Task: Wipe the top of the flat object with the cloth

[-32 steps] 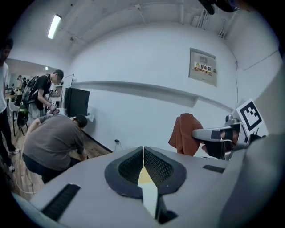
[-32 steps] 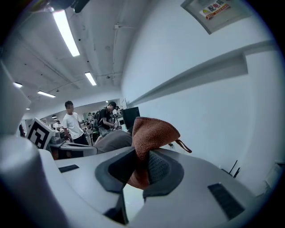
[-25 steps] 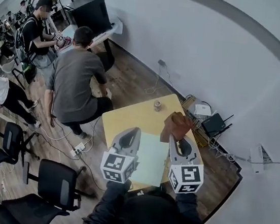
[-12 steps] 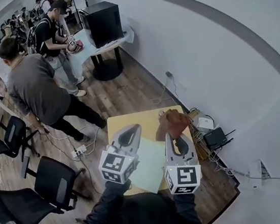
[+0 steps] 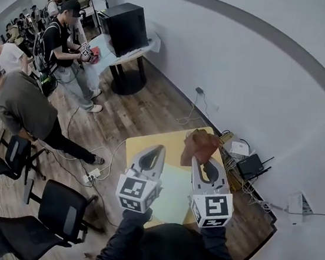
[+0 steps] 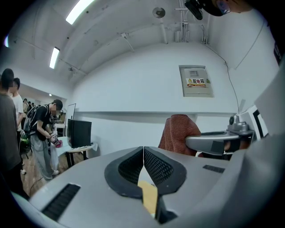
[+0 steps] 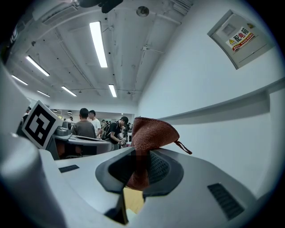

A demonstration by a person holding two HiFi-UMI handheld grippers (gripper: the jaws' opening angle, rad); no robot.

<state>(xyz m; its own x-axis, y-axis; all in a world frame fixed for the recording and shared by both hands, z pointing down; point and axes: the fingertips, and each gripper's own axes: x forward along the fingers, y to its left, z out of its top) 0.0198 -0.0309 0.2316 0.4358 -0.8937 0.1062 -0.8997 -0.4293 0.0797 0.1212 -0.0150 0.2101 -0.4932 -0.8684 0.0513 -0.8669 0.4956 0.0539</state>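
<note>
Fingers [image 7: 165, 168] of right gripper [image 7: 140, 165] clamped on cloth [image 7: 151, 133], raised above far right of table [image 5: 149, 143]. Left gripper [image 6: 143, 153] closed, empty. Sheet [image 5: 174, 188] flat on table between both grippers, below and nearward-left of cloth, long axis near-far.

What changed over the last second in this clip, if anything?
The person in the grey shirt moved away from the table, toward the view's left. Nothing was taken or let go: the right gripper stays shut on the cloth, the left gripper shut and empty, both above the flat sheet.
</note>
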